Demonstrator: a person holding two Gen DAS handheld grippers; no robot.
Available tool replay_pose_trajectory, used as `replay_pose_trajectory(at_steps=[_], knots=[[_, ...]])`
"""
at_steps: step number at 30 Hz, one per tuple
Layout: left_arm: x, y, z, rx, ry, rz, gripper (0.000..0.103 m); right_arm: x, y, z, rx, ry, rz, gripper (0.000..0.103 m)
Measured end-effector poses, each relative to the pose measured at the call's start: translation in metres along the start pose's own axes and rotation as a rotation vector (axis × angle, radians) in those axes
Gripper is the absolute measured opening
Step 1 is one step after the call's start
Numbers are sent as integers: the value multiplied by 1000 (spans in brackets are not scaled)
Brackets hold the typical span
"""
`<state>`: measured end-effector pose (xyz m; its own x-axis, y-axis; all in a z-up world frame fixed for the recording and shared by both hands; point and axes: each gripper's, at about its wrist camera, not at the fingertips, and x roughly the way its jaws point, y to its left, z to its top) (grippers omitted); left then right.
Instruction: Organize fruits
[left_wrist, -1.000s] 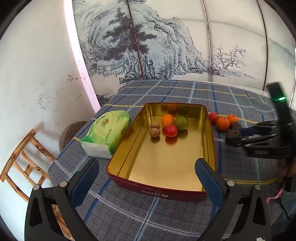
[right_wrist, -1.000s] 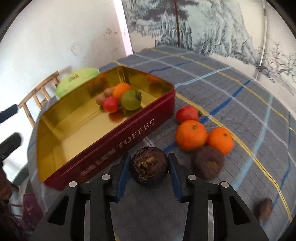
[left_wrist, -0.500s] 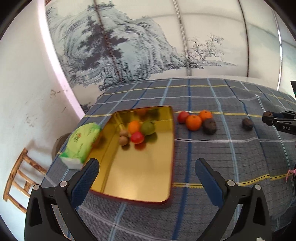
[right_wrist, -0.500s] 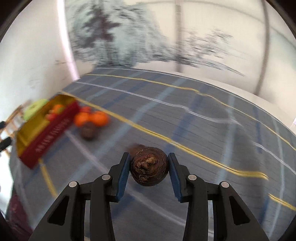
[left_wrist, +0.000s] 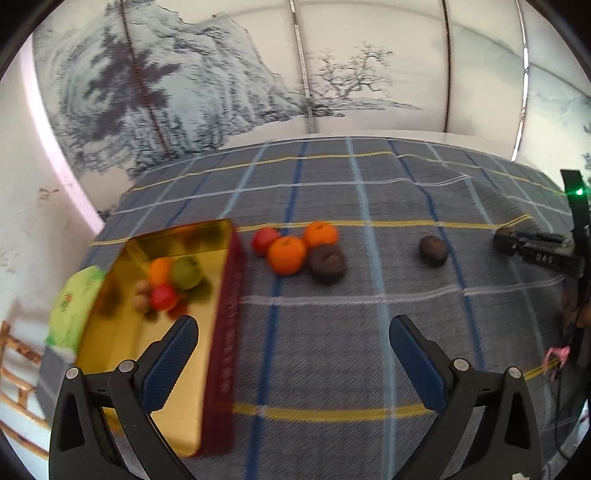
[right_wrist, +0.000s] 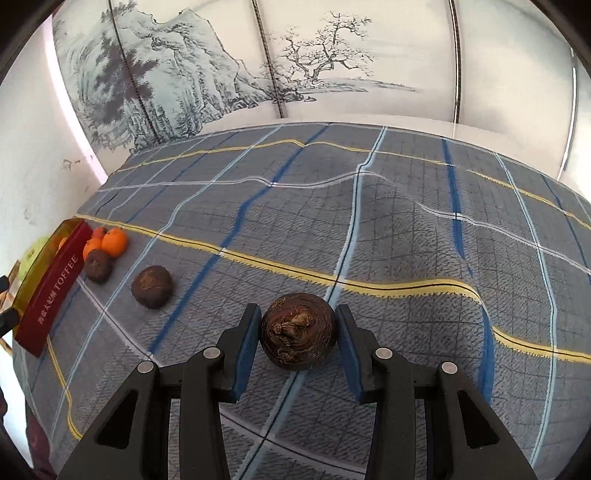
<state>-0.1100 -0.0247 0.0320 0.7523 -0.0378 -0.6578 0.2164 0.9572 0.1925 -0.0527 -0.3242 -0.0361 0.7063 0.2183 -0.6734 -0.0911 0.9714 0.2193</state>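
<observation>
A: Pose first. Right gripper (right_wrist: 298, 334) angles down at the plaid tablecloth (right_wrist: 406, 229), out on the open stretch well away from the tin. Left gripper (left_wrist: 293, 350) also tilts down, over the cloth just beside the tin's near right corner.

B: What's view-specific?

A: Left wrist view looks into the gold-lined toffee tin (left_wrist: 221, 332): an orange fruit, a green one (left_wrist: 186, 273), a red one (left_wrist: 163, 297) and small brown ones bunched at its far end. It also catches the green packet (left_wrist: 70, 306) on the far side of the tin, and the right gripper side-on at the frame's right edge. Right wrist view shows only the tin's red outer wall with TOFFEE lettering, plus wrinkles in the cloth.

B: Loose fruit?

A: Two oranges (left_wrist: 286, 254), a red fruit (left_wrist: 264, 240) and a dark brown one (left_wrist: 327, 258) clustered just beside the tin; another brown one (right_wrist: 152, 281) alone, farther out.

B: Jaws?

A: Right jaws clamp a brown chestnut-like fruit (right_wrist: 298, 330), both pads touching it. Left jaws spread wide, nothing between them.
</observation>
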Motion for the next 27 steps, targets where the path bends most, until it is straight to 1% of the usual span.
replay_pose_trajectory(at_steps=[2,4,5,7,11,14,16,18,19,21,27], knots=[[12,-3,7,-25,20,-42,102,1,1,-1,-3,8,5,42],[28,-2,13,-68,51,-82,102,1,2,-1,-12,9,13,42],[39,-1,16,-102,73,-115,102,2,3,-1,-17,12,17,42],[52,0,21,-140,97,-135,101,2,5,-1,-23,14,18,42],[75,-2,29,-194,131,-115,94,2,4,-1,-18,15,36,42],[87,-3,32,-214,158,-117,86,2,3,-1,-10,15,50,42],[96,-3,33,-233,176,-109,77,2,2,-1,-7,16,57,42],[104,-1,33,-258,193,-114,75,2,1,-1,-3,16,66,42],[108,0,33,-270,201,-117,69,2,1,-1,-1,16,69,42],[113,2,34,-284,213,-121,62,2,1,-1,2,15,77,42],[118,0,37,-293,210,-108,61,1,0,-1,7,14,88,42]])
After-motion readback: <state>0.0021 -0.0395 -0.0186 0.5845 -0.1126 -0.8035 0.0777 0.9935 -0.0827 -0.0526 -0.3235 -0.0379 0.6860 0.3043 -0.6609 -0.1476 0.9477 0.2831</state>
